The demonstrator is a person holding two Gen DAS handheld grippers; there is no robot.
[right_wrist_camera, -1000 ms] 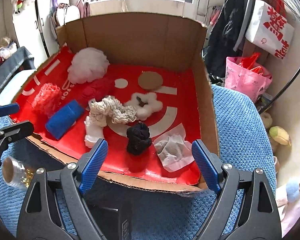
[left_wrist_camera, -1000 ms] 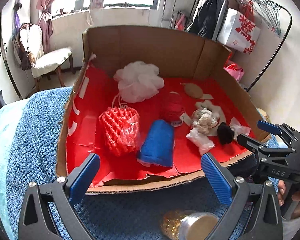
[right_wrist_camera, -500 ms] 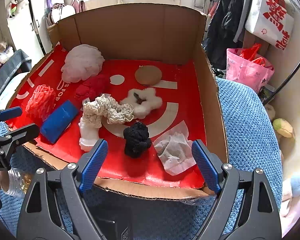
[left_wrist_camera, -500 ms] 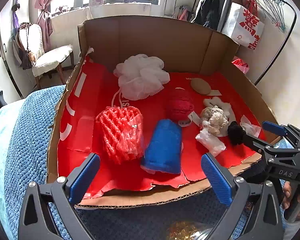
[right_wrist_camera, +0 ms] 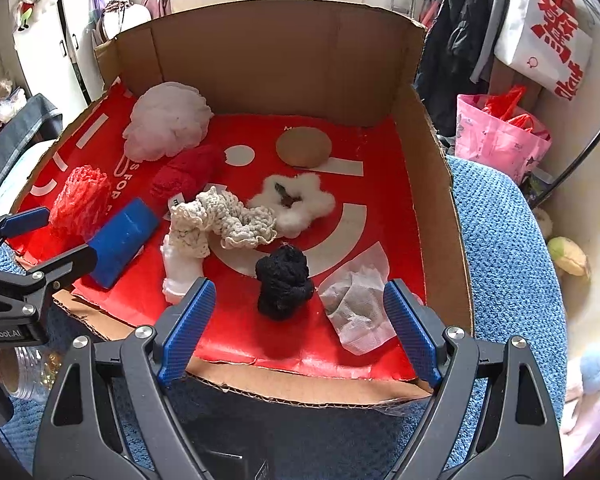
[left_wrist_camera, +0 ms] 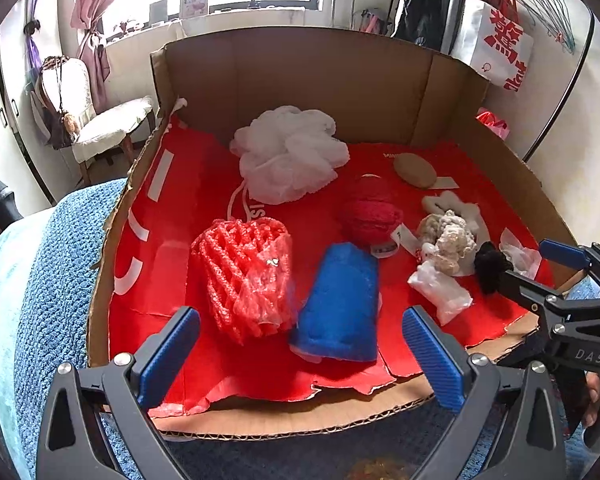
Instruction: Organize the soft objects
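A cardboard box point(left_wrist_camera: 300, 80) lined with red paper holds soft things. My left gripper point(left_wrist_camera: 297, 346) is open and empty over the box's front edge, just short of a red mesh pouf point(left_wrist_camera: 245, 276) and a blue sponge point(left_wrist_camera: 340, 304). Behind them lie a white bath pouf point(left_wrist_camera: 289, 166) and a red yarn ball point(left_wrist_camera: 370, 212). My right gripper point(right_wrist_camera: 295, 330) is open and empty at the front edge, with a black scrunchie point(right_wrist_camera: 283, 282) just ahead between its fingers. A cream knit piece point(right_wrist_camera: 215, 222), a white fluffy flower point(right_wrist_camera: 295, 204) and a crumpled tissue point(right_wrist_camera: 358, 304) lie nearby.
The box point(right_wrist_camera: 283, 60) rests on a blue knit blanket point(right_wrist_camera: 508, 240). A glitter jar point(right_wrist_camera: 23, 368) lies on the blanket by the front left corner. A tan round pad point(right_wrist_camera: 304, 146) sits at the back. A pink bag point(right_wrist_camera: 500, 140) and clothes rack stand to the right.
Both grippers have moved forward and closer to the box; the things inside now look larger. Both stay open and empty.
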